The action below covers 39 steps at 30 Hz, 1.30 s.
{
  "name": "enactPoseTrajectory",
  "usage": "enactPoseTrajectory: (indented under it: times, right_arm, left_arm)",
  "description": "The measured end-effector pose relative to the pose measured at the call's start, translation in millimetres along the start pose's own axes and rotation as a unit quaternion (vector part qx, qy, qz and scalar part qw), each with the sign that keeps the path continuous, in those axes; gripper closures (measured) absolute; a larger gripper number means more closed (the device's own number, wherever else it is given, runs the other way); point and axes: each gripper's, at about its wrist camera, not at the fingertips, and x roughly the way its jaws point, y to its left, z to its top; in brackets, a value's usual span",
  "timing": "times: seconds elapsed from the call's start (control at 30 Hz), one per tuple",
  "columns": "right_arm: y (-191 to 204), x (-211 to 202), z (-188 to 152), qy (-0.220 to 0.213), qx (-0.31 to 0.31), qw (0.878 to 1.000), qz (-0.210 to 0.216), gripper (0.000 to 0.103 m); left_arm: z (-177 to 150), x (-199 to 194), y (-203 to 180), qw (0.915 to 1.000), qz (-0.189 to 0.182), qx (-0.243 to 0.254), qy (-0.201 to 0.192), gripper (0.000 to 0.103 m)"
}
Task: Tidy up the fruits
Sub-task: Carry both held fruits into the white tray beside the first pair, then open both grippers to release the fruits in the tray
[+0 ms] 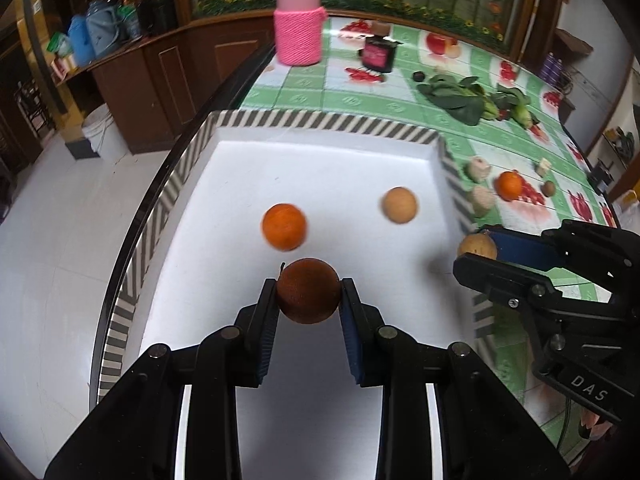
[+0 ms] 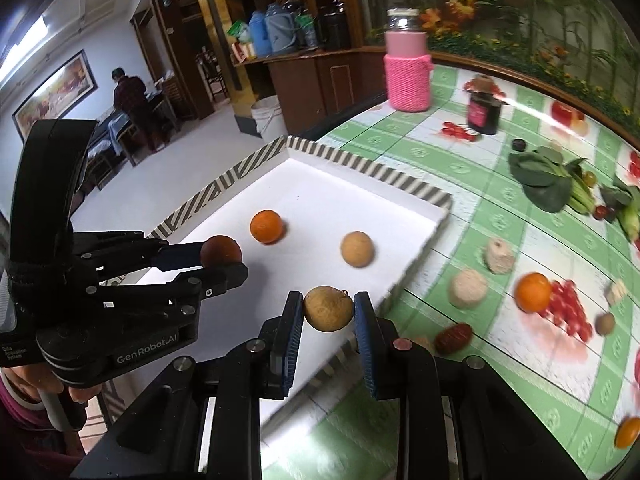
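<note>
Home dining room, wooden sideboard [image 2: 316,76], tablecloth [image 2: 500,184]

The left gripper [image 2: 224,262] body carries "GenRobot.AI" in pale letters (beside it, smaller print too fine to read fully). The right gripper [image 1: 478,254] housing shows "DAS".

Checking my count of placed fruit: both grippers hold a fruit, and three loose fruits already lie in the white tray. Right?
Not quite: only two lie loose in the white tray, an orange and a tan fruit, as the left wrist view shows. Both grippers do hold a fruit.
</note>
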Motion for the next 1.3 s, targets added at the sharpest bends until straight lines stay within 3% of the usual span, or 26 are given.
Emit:
enactPoseTrajectory:
  times: [0.33, 0.97, 1.07, 1.13, 1.17, 1.23, 1.3]
  right_arm:
    - [10, 36, 8, 0.032, -0.015, 0.999, 0.006, 0.077]
    - [14, 50, 13, 0.038, -0.024, 0.999, -0.002, 0.076]
    - [13, 48, 13, 0.036, -0.020, 0.999, 0.004, 0.071]
    - [12, 40, 11, 0.030, -0.019, 0.999, 0.007, 0.061]
    - [11, 36, 10, 0.026, -0.018, 0.999, 0.008, 0.060]
    - [9, 27, 7, 0.019, -0.011, 1.000, 0.006, 0.058]
    - [7, 18, 4, 0.010, -0.003, 1.000, 0.010, 0.058]
  left_arm:
    - [0, 10, 11, 0.9999, 0.002, -0.012, 0.010, 0.076]
    - [4, 17, 14, 0.9996, 0.013, -0.022, 0.008, 0.075]
    - [4, 18, 17, 0.9994, 0.014, -0.031, 0.010, 0.075]
    - [3, 18, 18, 0.9992, 0.019, -0.033, 0.009, 0.075]
    - [3, 18, 19, 0.9991, 0.022, -0.035, 0.009, 0.074]
    - [3, 18, 20, 0.9989, 0.025, -0.039, 0.008, 0.062]
    - [3, 15, 20, 0.9988, 0.022, -0.044, 0.002, 0.038]
